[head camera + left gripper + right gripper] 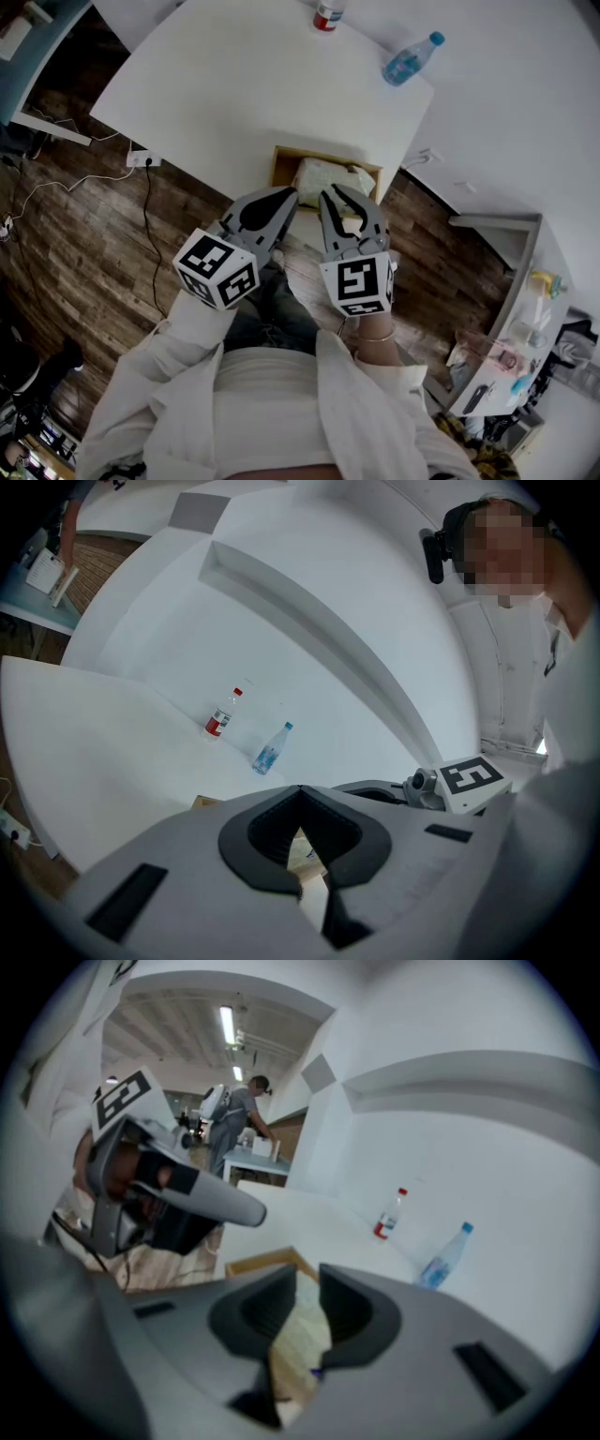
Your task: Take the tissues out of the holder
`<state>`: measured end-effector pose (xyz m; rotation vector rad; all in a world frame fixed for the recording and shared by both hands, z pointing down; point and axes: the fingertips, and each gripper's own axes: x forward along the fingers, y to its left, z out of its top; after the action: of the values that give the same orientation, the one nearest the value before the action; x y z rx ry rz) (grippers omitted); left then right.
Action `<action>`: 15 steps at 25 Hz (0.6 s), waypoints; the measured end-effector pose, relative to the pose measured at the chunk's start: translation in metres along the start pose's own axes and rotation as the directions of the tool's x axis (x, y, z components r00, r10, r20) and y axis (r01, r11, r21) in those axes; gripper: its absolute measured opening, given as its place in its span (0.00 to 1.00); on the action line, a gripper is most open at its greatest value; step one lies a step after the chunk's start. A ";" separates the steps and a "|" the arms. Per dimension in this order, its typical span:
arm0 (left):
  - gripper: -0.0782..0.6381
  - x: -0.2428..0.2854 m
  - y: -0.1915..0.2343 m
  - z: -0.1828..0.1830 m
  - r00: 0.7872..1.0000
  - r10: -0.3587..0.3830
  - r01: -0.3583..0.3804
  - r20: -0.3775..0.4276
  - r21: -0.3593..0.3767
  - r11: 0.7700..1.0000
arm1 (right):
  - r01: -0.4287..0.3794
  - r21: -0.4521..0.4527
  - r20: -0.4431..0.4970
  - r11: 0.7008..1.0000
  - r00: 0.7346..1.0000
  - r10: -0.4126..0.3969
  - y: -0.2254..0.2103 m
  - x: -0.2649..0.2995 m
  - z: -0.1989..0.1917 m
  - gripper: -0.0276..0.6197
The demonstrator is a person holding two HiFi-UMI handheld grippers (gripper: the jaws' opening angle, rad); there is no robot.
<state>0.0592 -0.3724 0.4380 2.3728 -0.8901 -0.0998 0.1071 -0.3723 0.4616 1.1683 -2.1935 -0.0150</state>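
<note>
A wooden holder (281,167) stands at the near edge of the white table (234,84), with a pale pack of tissues (328,176) lying inside it. My left gripper (284,196) hovers over the holder's near left corner, its jaws together and nothing in them. Beside it, my right gripper (332,191) hangs over the near side of the tissues with its jaws a little apart and nothing pinched. In the right gripper view the tissues (300,1327) and the holder's rim (258,1262) show between and below the jaws of that gripper (307,1275).
Two bottles are at the table's far side: a blue-capped water bottle (411,58) lying down and a red-labelled one (326,14) upright. Cables and a power strip (142,159) lie on the wood floor left. A cluttered shelf (506,366) stands at right.
</note>
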 end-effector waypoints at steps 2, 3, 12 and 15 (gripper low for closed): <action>0.13 -0.001 0.002 -0.002 1.000 0.001 -0.001 -0.005 -0.005 1.000 | -0.012 -0.005 -0.001 1.000 1.000 0.012 0.005 0.003 0.000 0.17; 0.13 -0.001 0.003 -0.003 1.000 0.002 -0.003 -0.006 -0.008 1.000 | -0.011 -0.010 -0.006 1.000 1.000 0.011 0.006 0.005 -0.001 0.19; 0.13 -0.002 0.013 -0.012 1.000 0.022 -0.023 -0.014 -0.034 0.999 | -0.007 -0.054 -0.048 0.999 0.999 0.004 0.012 0.020 -0.012 0.31; 0.13 -0.002 0.017 -0.014 0.999 0.030 -0.030 -0.015 -0.041 0.999 | -0.011 -0.071 -0.099 0.997 0.995 0.004 0.014 0.025 -0.025 0.31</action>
<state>0.0519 -0.3744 0.4591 2.3190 -0.9084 -0.0885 0.1006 -0.3758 0.4990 1.0985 -2.0932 -0.0311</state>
